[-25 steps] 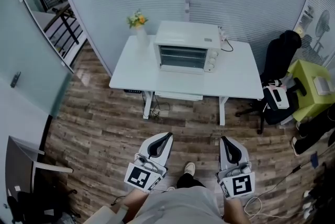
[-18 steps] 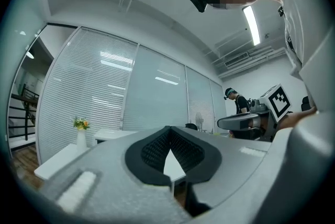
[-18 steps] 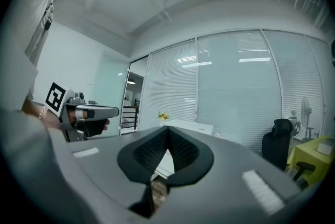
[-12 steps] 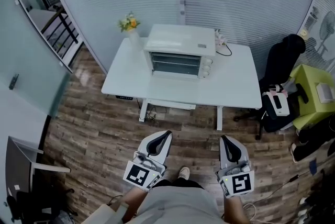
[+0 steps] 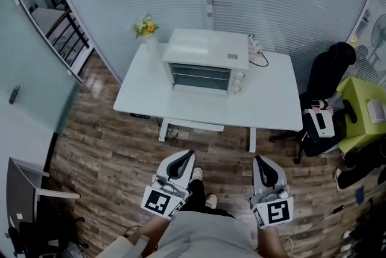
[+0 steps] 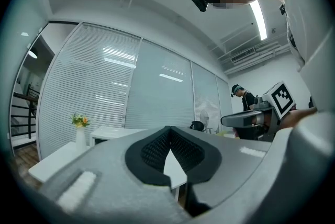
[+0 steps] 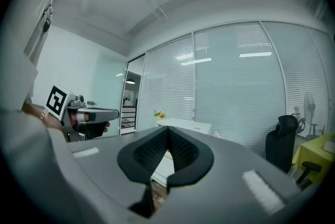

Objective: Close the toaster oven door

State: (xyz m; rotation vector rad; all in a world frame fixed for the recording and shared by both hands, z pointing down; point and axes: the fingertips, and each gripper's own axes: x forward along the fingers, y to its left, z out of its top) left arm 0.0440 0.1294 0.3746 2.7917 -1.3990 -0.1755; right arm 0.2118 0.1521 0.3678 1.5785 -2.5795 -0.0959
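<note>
Now | toaster oven (image 5: 205,64) label (image 5: 232,56) unreadable | left tool (image 5: 188,155) closed | right tool (image 5: 259,160) closed

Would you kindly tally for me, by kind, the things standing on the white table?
toaster oven: 1
vase of flowers: 1
small corded item, too small to identify: 1
Total on the table: 3
</note>
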